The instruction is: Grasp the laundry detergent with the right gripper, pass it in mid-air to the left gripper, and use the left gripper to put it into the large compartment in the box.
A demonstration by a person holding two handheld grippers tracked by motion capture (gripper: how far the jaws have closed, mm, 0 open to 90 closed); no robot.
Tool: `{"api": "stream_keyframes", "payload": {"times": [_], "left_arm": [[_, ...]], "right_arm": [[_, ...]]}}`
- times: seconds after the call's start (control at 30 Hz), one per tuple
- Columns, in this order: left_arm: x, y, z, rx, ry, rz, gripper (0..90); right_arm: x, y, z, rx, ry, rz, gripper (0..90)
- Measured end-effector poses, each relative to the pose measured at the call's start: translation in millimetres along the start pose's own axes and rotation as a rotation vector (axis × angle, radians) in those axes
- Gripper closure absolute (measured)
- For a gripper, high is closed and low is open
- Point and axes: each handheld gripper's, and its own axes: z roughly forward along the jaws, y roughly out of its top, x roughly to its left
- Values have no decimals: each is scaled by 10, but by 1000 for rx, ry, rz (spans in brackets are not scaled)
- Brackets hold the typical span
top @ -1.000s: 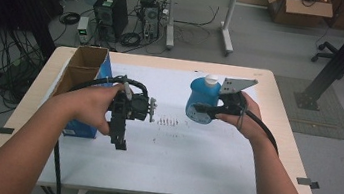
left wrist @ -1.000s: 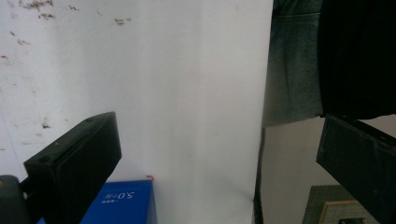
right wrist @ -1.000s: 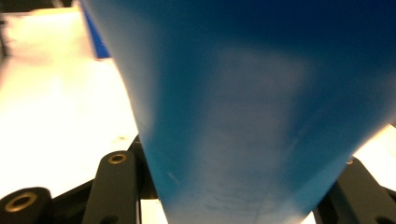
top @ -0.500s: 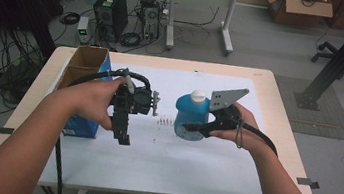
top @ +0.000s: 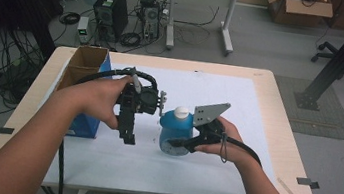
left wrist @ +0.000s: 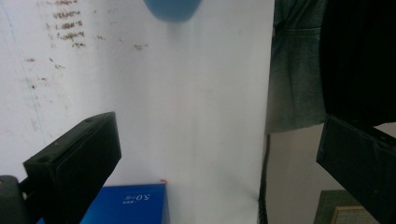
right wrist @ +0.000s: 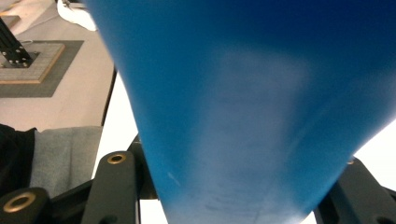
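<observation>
Gripping the squat blue plastic bottle with the white cap (top: 176,130) low on its body, the right gripper (top: 174,142) with its fingers clamped on both sides of the blue wall (right wrist: 243,116). Held upright just above or on the white paper sheet (top: 201,166) covering the tabletop (top: 283,116), near the middle; contact with the sheet not clear from the high view. Grasped low, probably to keep the cap free for the other tool and the bottle steady against tipping.

Hovering just left of the bottle, the left gripper (top: 127,134), fingers (left wrist: 74,163) spread wide with nothing between them, pointing down at the paper. Likely waiting at close range to take hold of the cap or neck once the bottle is steady.

Standing at the tabletop's left edge, an open cardboard box with blue sides (top: 83,65), well clear of the work.
</observation>
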Motion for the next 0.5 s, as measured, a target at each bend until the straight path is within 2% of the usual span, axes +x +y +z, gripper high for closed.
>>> {"api": "stream_keyframes", "payload": {"times": [0.5], "left_arm": [[-21,61,-6,1,10,5,2]], "right_arm": [[124,63,396,-17,38,6,457]]}}
